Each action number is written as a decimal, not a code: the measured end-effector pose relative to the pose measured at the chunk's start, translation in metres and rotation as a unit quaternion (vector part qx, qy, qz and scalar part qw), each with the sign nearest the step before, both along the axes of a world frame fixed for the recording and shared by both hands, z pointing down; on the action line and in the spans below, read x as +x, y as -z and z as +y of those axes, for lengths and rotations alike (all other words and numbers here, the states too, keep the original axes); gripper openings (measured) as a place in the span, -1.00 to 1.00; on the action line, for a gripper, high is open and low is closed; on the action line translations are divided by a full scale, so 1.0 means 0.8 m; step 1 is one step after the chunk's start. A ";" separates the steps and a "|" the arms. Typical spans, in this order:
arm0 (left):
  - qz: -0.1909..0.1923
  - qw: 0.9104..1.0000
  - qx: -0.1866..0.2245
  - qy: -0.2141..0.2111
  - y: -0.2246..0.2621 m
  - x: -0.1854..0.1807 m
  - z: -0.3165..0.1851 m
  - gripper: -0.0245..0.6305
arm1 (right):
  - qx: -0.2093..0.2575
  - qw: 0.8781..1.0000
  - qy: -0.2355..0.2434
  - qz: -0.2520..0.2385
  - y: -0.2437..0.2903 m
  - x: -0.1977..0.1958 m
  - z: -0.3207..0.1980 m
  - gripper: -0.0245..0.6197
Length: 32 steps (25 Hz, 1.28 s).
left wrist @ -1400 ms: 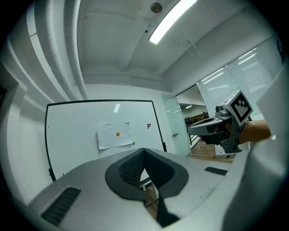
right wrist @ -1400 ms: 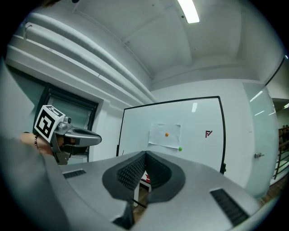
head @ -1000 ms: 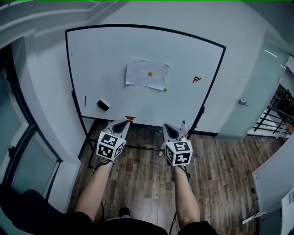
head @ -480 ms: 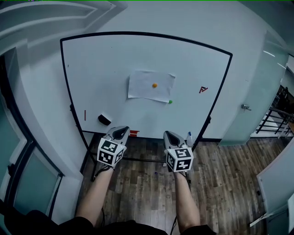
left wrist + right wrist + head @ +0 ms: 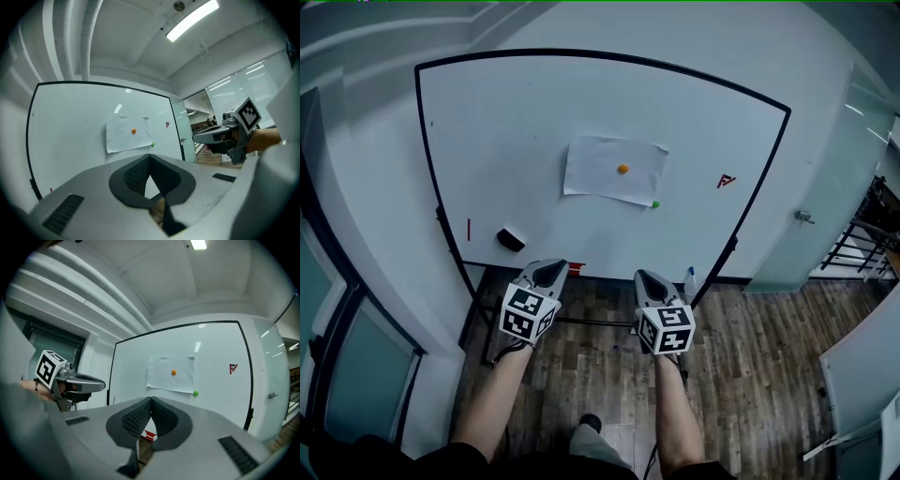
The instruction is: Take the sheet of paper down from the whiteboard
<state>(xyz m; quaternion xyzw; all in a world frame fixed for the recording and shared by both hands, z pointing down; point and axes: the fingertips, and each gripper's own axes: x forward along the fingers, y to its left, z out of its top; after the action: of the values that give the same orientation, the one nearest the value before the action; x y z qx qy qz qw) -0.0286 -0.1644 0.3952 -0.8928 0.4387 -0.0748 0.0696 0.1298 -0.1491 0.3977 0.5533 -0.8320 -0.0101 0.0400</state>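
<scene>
A large black-framed whiteboard (image 5: 516, 122) on a stand is being shown across the upper half of the head view. It is being seen larger and nearer than a second ago, the sheet now sitting lower in the frame. The sheet of paper (image 5: 605, 173) is being held flat on the board just right of its middle, its long axis running side to side and its face turned toward the person. The left gripper (image 5: 549, 270) and right gripper (image 5: 648, 278) are being held side by side below the sheet and well apart from it, each with jaws clenched together on nothing. A black eraser (image 5: 511, 240) at the board's lower left is being shown by the head view alone, while a ceiling light (image 5: 192, 19) is being shown only in the gripper views, each of which is also catching the other gripper at its edge. An orange magnet (image 5: 622, 169) is being seen near the sheet's middle and a green magnet (image 5: 654, 203) at its lower right corner.
</scene>
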 end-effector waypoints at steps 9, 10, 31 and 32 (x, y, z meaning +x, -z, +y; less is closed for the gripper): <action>0.015 1.000 -0.001 0.000 -0.011 -0.008 -0.061 -0.86 | -0.004 1.000 0.009 0.017 -0.015 -0.010 -0.068 -0.85; 0.014 1.000 0.000 -0.002 -0.011 -0.007 -0.072 -0.86 | -0.003 1.000 0.009 0.018 -0.014 -0.011 -0.079 -0.85; 0.010 1.000 0.013 -0.006 0.037 -0.019 -0.276 -0.86 | 0.025 0.999 -0.007 -0.025 0.037 -0.018 -0.271 -0.85; 0.009 1.000 0.015 -0.007 0.039 -0.017 -0.280 -0.86 | 0.026 0.999 -0.009 -0.026 0.039 -0.016 -0.275 -0.85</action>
<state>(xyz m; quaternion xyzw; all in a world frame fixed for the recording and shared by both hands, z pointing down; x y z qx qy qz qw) -0.0424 -0.3885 0.3638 -0.8952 0.4344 -0.0598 0.0792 0.1170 -0.3690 0.3666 0.5617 -0.8271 -0.0170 0.0043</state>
